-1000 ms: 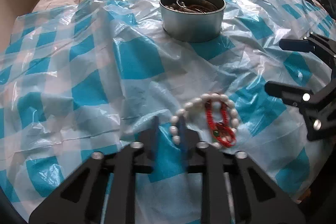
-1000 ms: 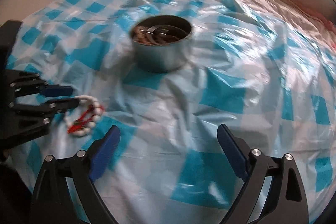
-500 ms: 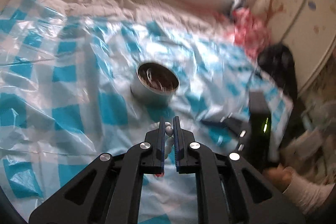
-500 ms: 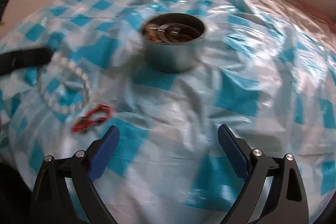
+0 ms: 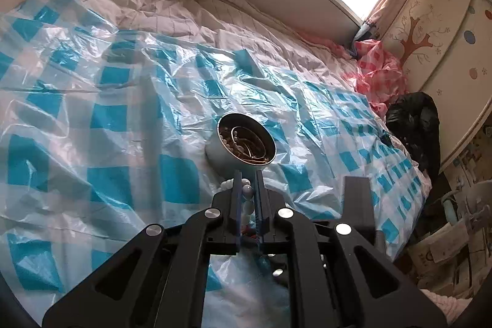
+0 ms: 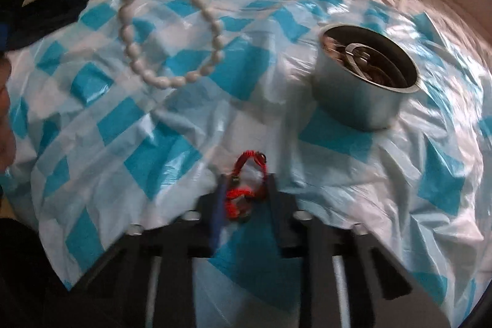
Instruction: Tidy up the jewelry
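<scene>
Our L gripper [image 5: 247, 185] clamped on white bead bracelet [image 6: 172, 29], lifted off plastic sheet [image 6: 338, 174]. R gripper [image 6: 246, 189] just closing round red bracelet [image 6: 246, 183], near tin [image 6: 366, 82].

A thin, glossy plastic sheet [image 5: 129, 119] in blue and white checks is lying crinkled around the tin [image 5: 246, 143], whose smooth metal wall is shining dully. White beads [image 6: 172, 29], smooth and matt, are hanging near it; the red bracelet [image 6: 246, 186] is looking like rough woven cord.
</scene>
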The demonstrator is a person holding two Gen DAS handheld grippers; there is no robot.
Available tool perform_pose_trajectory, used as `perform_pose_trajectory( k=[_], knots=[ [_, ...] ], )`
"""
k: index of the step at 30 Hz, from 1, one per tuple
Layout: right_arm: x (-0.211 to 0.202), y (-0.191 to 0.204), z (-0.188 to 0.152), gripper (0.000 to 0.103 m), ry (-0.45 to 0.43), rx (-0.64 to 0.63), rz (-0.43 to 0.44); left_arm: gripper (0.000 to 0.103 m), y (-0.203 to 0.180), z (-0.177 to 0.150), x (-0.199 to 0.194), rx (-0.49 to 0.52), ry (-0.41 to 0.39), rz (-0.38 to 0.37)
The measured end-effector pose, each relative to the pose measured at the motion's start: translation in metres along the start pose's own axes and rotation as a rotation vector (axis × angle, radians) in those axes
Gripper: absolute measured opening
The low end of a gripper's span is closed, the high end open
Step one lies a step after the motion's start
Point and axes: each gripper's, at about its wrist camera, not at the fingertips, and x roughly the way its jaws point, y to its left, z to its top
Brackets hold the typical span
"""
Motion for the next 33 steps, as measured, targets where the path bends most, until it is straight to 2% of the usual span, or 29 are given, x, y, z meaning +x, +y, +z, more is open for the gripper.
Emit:
perform_pose_trajectory(
  k=[5, 10, 21, 33],
  knots=[
    [-0.029, -0.041, -0.011, 0.013, -0.051, 0.119, -0.092, 0.007, -0.015, 0.004, 0.014, 0.029, 0.014, -0.015],
    [-0.046, -0.067, -0.012, 0.013, -0.108, 0.192, -0.111, 0.007, -0.03, 0.009, 0.029, 0.041, 0.021, -0.041],
    [-0.056, -0.069, -0.002, 0.013, -0.177, 0.183, -0.114, 0.007, -0.051, 0.021, 0.054, 0.053, 0.018, -0.061],
    [-0.063, -0.066, 0.016, 0.013, -0.22, 0.126, -0.173, 0.007, -0.064, 0.035, 0.072, 0.057, 0.005, -0.077]
  ],
)
